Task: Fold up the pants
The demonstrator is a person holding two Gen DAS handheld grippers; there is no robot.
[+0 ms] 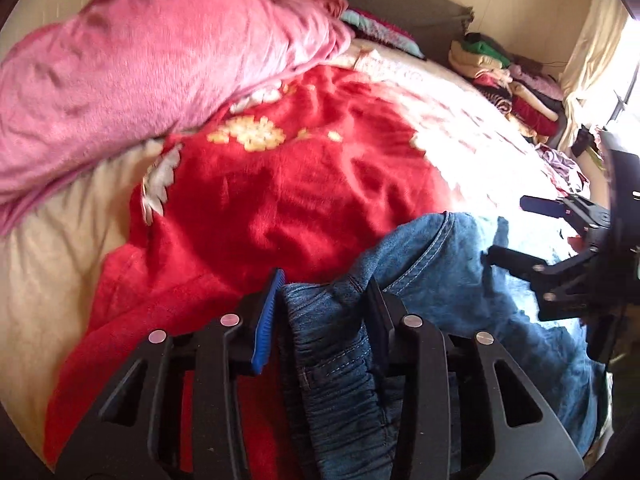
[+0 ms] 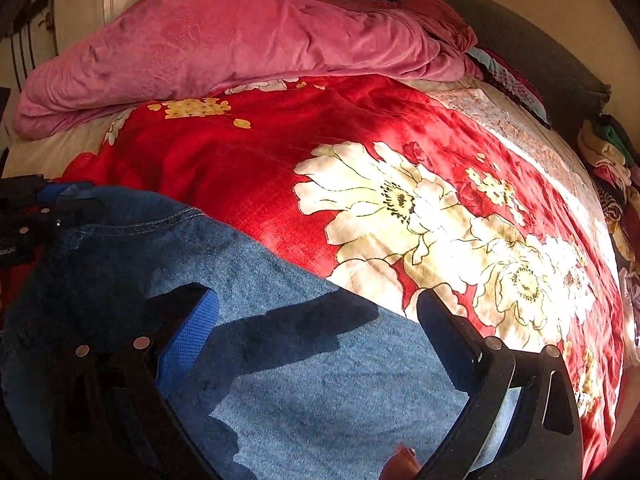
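A pair of blue denim pants (image 1: 436, 264) lies on the near edge of a bed, over a red floral blanket (image 1: 304, 184). My left gripper (image 1: 324, 300) has the gathered elastic waistband between its fingers, and both pads press on the cloth. In the right wrist view the pants (image 2: 288, 364) spread flat under my right gripper (image 2: 316, 320), whose jaws stand wide apart just above the denim with nothing pinched. The right gripper (image 1: 518, 230) also shows at the right edge of the left wrist view. The left gripper (image 2: 28, 216) sits at the pants' far left corner.
A bunched pink blanket (image 2: 224, 40) lies along the back of the bed. A pile of clothes (image 1: 516, 84) is stacked at the far right by a curtain (image 1: 596, 40). A dark headboard (image 2: 500, 40) bounds the bed. A person's fingertip (image 2: 404, 462) shows at the bottom.
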